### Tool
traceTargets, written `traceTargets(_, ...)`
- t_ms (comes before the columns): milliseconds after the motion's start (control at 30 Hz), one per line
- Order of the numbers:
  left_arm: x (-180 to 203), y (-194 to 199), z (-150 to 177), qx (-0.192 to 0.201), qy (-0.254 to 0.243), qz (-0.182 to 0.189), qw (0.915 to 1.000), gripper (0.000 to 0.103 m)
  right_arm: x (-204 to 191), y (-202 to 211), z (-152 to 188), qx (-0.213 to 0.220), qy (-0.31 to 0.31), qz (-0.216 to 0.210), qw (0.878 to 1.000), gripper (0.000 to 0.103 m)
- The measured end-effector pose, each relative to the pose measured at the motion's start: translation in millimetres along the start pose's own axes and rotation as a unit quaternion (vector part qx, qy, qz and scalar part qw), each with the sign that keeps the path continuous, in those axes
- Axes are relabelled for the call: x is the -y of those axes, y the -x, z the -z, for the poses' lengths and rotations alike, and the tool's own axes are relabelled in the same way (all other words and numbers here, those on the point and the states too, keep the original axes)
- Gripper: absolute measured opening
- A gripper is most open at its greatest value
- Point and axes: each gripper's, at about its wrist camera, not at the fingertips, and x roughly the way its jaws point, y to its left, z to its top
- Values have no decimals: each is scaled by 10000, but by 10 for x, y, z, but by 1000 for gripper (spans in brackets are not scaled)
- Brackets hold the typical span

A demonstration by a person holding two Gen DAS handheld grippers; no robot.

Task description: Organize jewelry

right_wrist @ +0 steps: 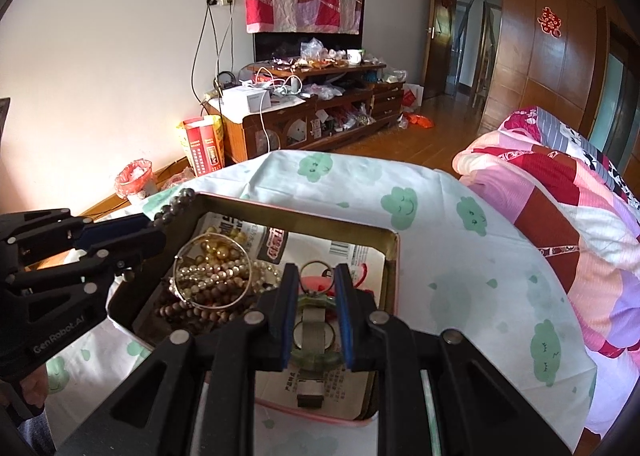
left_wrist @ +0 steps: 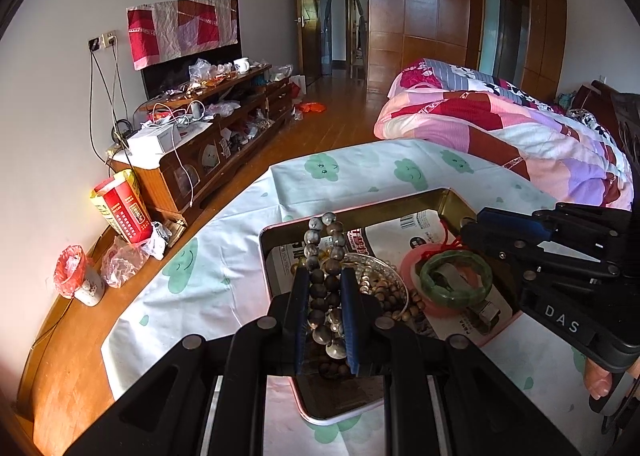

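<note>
Left wrist view shows the left tool clamped on a bead bracelet over the tin, the right tool gripping the bangle; lower both gently, apart.

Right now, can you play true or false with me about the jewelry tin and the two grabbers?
1. The left gripper is clamped on a string of dark beads. True.
2. The green bangle hangs on the wall. False: it is over the metal tin, between the right gripper's pads.
3. A wristwatch shows through the middle of the green bangle. True.
4. The tin sits on the wooden floor. False: it rests on a white sheet with green clouds.
5. The tin holds no other jewelry. False: a pile of bead bracelets and a thin metal bangle lie inside.
</note>
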Motion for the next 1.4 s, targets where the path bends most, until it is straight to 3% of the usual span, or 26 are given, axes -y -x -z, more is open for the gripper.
traceTargets(333,24,-47,30,-95,-6,76,9999,16,23,-71,35,-74,-27,89,9999,22)
traceTargets(467,44,-69,47,-161,37,65,9998,23,38,-78,72,-120,-26,112,9999,25)
traceTargets(600,77,-16,63,-107,-13,-34,9999,34,81,-71,120,-132,-129,81,9998,53)
traceTargets(667,65,52,65,-44,47,-73,10000,45,103,-36,149,-92,-175,159,9997,56)
traceTargets(767,40,205,71,130,154,-82,9998,51,166,38,198,-105,-333,211,9992,59)
traceTargets(1033,42,599,138,510,276,-155,9982,54,253,518,309,342,-688,363,9964,71)
traceTargets(1400,63,734,220,515,336,-133,9980,55,191,831,365,633,-737,374,9946,75)
